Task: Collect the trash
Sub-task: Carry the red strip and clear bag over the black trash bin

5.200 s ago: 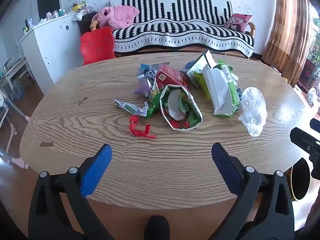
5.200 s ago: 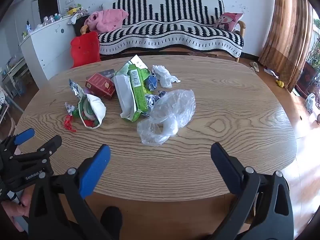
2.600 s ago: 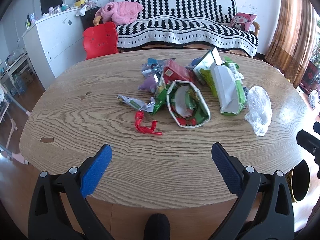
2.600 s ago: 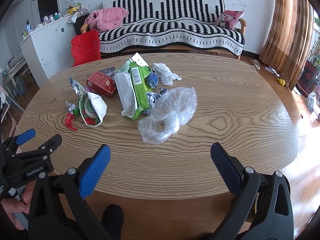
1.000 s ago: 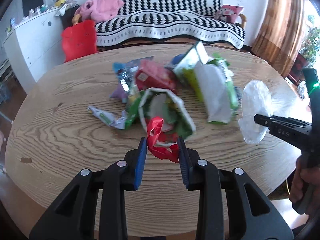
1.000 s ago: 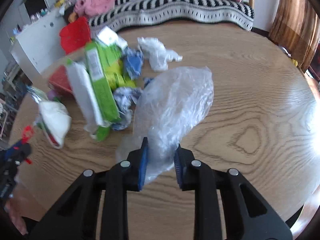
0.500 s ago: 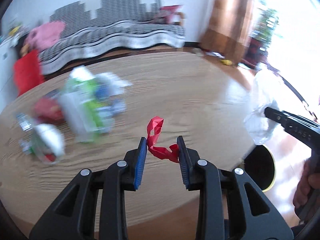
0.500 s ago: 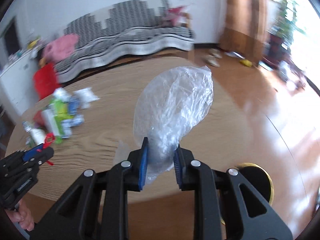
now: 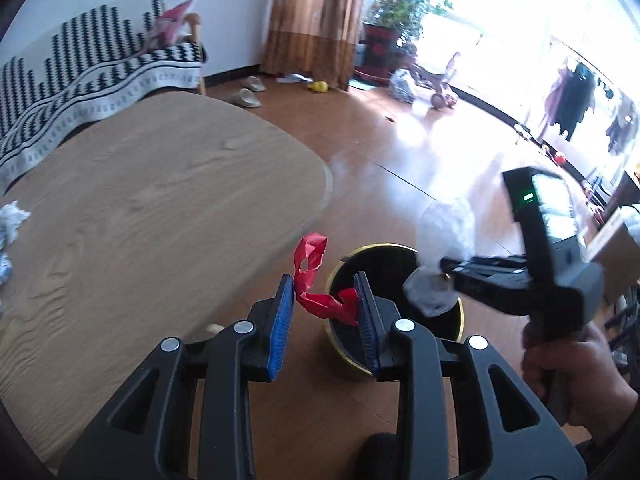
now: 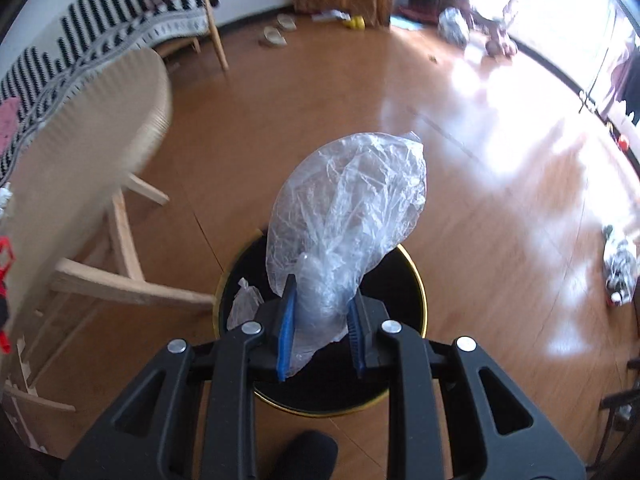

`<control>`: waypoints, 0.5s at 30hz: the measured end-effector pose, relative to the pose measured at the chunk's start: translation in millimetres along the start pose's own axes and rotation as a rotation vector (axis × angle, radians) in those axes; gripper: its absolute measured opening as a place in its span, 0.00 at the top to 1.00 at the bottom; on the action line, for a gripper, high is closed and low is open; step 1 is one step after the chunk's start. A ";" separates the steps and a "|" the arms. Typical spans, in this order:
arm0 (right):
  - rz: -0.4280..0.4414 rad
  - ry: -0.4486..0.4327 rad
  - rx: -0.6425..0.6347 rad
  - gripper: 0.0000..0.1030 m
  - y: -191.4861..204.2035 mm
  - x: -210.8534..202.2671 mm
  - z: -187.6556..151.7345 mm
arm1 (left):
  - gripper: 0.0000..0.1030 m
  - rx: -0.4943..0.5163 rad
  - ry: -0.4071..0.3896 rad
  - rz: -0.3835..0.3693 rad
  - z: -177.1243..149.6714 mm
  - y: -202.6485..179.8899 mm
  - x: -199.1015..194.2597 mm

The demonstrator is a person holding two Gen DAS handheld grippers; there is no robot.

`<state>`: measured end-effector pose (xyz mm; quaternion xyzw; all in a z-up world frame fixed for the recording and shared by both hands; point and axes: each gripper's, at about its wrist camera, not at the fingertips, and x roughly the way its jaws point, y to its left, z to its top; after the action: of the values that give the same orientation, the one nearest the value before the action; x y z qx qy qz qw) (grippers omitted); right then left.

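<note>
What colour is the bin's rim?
Gold, around a black bin; it shows best in the right wrist view.

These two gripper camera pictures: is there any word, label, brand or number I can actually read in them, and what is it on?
None can be read.
Right gripper: a green light on its body, blurred, no words legible.
Clear plastic bag: no print.
Red scrap in the left gripper: no print.
Black bin with the gold rim: no label visible.
</note>
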<state>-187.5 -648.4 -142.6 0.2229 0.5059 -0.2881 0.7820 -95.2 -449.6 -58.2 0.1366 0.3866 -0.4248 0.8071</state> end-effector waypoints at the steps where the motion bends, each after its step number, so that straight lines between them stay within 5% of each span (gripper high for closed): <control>1: 0.007 0.040 0.016 0.77 -8.9 11.4 -3.1 | 0.71 0.007 0.008 -0.011 -0.2 -6.8 7.2; 5: 0.033 0.173 0.062 0.77 -31.1 46.3 -13.3 | 0.71 0.029 0.041 -0.031 -4.2 -25.1 25.2; 12: 0.048 0.215 0.086 0.77 -39.0 46.5 -23.9 | 0.71 0.025 0.080 -0.037 -4.5 -28.3 51.9; 14: 0.056 0.218 0.092 0.72 -40.1 45.7 -21.9 | 0.71 0.020 0.090 -0.040 -3.6 -30.9 58.7; 15: 0.064 0.215 0.098 0.62 -39.7 45.5 -21.2 | 0.71 0.019 0.093 -0.042 -3.5 -31.8 61.1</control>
<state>-213.7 -674.2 -195.0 0.3062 0.5647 -0.2619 0.7202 -101.4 -502.3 -102.3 0.1557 0.4225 -0.4382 0.7780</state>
